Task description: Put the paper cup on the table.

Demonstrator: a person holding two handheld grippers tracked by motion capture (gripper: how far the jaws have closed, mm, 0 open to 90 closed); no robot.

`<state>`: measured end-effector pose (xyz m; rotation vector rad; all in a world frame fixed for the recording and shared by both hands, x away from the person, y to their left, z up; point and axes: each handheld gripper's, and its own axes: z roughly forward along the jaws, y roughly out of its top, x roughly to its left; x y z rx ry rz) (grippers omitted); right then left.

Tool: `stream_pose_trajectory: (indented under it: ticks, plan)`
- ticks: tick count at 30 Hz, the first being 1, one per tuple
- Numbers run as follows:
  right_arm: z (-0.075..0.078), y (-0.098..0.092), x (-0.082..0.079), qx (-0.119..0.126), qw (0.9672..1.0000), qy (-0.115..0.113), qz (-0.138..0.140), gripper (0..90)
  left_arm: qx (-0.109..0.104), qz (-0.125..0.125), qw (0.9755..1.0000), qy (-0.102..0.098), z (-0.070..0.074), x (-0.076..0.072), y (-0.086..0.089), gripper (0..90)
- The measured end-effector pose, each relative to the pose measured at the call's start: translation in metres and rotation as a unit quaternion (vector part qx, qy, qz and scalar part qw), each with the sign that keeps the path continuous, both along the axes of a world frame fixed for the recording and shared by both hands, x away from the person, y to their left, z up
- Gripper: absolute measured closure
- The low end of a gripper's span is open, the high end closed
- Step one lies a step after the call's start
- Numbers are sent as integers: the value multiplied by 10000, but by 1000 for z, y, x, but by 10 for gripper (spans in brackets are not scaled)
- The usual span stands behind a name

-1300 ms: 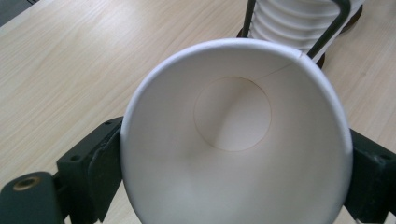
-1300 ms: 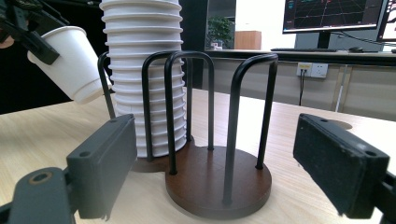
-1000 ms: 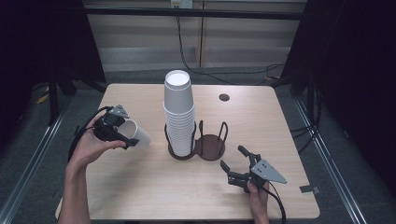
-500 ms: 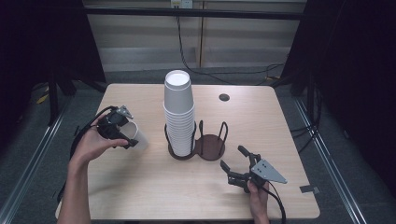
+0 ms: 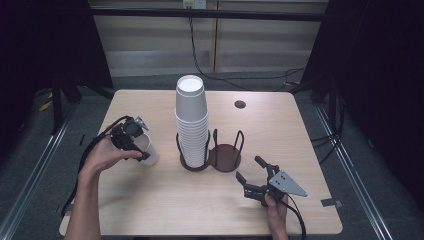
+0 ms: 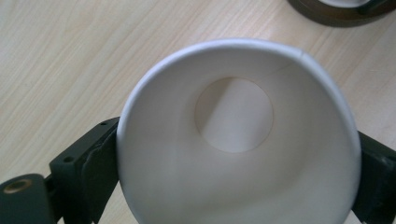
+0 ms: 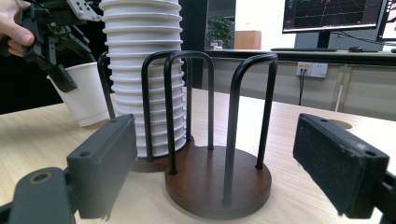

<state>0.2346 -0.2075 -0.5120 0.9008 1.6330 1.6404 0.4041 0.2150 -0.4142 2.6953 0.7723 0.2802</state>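
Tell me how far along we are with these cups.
Done: one paper cup stands on the table, apart from the stack. In hand: left tongs have just been opening around it. Left: let go fully; the holder's other bay sits empty, right tongs open.

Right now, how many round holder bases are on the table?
2. The left base holds the cup stack; the right base beside it, touching, stands empty.

Place: a lab or office test bay
Enclosure: black curtains [image 5: 45,45] hang at both side edges of the wooden table [image 5: 165,210]
Screens: a monitor [image 7: 331,16] with graphs
Wiring: wall sockets [image 7: 314,70], a cable [image 5: 200,50] down the back wall
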Motion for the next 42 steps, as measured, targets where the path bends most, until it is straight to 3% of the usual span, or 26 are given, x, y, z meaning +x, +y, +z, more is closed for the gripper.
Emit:
stream_pose_trajectory:
  ticks: [6,18,28,33,38,42]
  plan:
    - [0,0,0,-2,10000,-2,-2,132,81,-49,9999,-112,-2,0,-2,64]
    - [0,0,0,0,10000,5,-23,132,-62,-38,10000,11,-12,1,-2,59]
    - [0,0,0,-2,10000,0,-73,133,144,-114,9998,-32,-19,-1,-3,64]
    - [0,0,0,3,10000,-4,-72,132,-11,-119,9999,21,-22,-3,1,72]
    - [0,0,0,-1,10000,0,-80,131,-39,-166,9998,143,-28,-4,7,89]
    - [0,0,0,-1,10000,1,-85,131,-81,-150,9998,101,-31,-6,11,117]
